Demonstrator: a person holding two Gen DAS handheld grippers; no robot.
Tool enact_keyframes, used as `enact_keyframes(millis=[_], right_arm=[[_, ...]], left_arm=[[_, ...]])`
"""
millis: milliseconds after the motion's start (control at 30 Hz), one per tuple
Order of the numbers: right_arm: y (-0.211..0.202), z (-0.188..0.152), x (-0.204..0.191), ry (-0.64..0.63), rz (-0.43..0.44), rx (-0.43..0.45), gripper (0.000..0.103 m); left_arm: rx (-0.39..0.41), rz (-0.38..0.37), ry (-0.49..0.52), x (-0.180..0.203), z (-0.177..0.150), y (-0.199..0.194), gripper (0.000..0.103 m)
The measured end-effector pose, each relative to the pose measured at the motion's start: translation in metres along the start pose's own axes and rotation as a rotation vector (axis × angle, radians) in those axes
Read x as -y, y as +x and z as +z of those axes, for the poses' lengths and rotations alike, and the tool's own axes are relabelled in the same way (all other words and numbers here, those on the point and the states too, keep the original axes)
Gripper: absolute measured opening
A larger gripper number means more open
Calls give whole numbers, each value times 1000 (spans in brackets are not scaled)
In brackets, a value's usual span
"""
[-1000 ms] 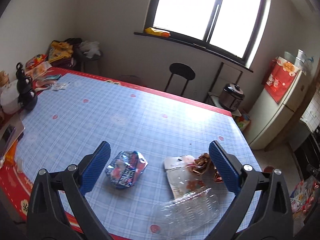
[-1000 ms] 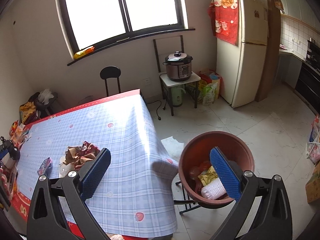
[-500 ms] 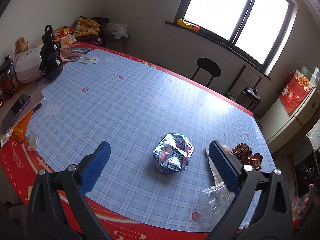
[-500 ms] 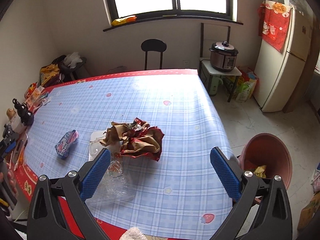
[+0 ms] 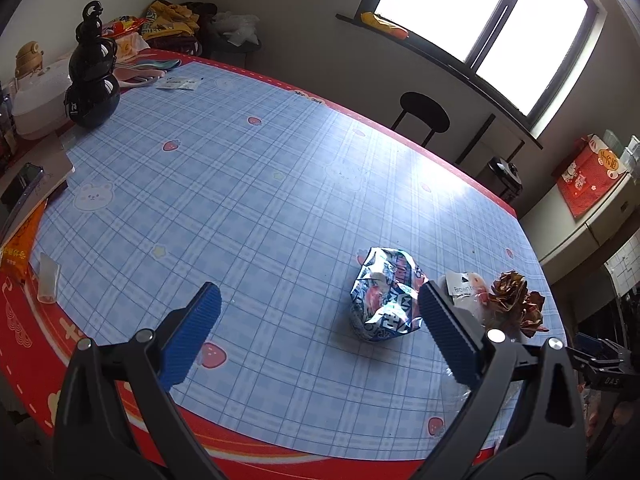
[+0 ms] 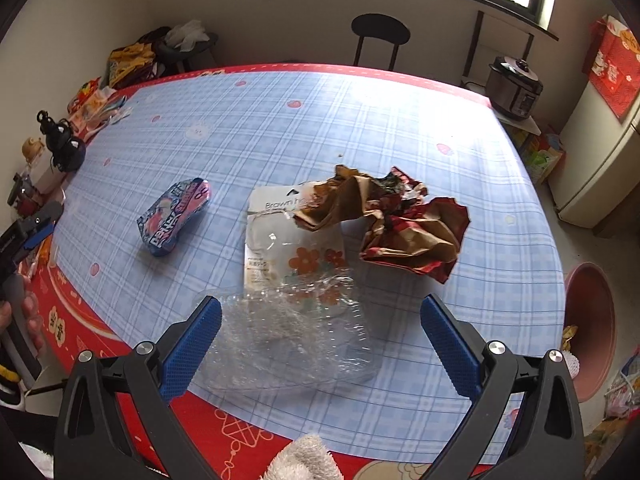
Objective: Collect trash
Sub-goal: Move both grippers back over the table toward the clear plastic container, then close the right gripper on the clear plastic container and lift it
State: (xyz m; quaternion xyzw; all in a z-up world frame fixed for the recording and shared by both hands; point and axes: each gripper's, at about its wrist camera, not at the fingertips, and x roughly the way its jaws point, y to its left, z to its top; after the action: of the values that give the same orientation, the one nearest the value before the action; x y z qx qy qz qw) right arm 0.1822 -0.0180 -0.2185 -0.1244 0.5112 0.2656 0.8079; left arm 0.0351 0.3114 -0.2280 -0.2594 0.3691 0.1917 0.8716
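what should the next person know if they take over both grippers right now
Left hand-held gripper: open, empty, above the table near the blue snack wrapper.
Right hand-held gripper: open, empty, over the clear plastic tray.
On the tablecloth: blue snack wrapper, white flowered packet, crumpled red-brown paper, clear plastic tray.
Bin on the floor past the table's right end already holds some trash.
Left: all four pieces to pick up and bin.
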Motion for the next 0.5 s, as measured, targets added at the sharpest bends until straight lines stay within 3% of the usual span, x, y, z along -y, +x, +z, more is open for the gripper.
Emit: enact_keyframes(millis=[267,400,500], right_arm=[[40,-8,-27,117,41,-117,98],[55,-13,-27,210,30,-176,98],[60,-15,-38,198,0,-196,98]], left_arm=[[-51,-19,29,-24,-1,18,97],[-59,-41,43,-29,-2,22,97],[-61,-56,55,-32,-3,22,97]])
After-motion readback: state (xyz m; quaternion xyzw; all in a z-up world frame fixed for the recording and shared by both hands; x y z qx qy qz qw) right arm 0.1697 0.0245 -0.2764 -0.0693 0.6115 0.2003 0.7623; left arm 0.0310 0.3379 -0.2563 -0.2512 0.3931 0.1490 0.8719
